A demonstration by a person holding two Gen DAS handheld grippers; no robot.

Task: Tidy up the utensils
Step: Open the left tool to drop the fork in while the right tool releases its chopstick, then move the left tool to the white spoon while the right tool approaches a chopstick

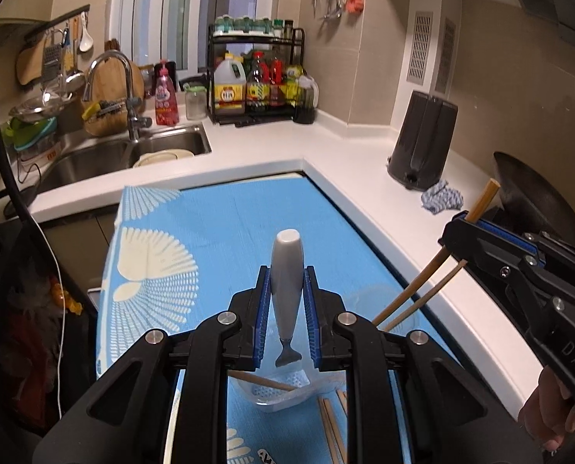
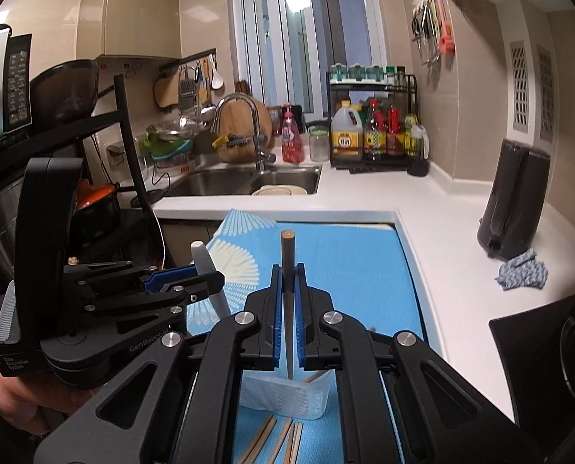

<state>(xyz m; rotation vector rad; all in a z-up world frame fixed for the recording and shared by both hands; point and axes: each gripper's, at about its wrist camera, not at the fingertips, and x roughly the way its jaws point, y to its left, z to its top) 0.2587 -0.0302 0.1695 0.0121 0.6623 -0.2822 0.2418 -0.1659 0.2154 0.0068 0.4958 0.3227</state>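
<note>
A: What is the left gripper holding?

B: Its jaws are clamping a grey-handled utensil, handle pointing up, its working end dipping toward the clear container on the blue mat.

A: And the right gripper?

B: Nearly shut, pinching a pair of chopsticks upright, tips reaching down at the same container.

A: Anything still lying loose?

B: More chopsticks are lying flat on the mat just in front of the container, and one is resting inside it.
</note>
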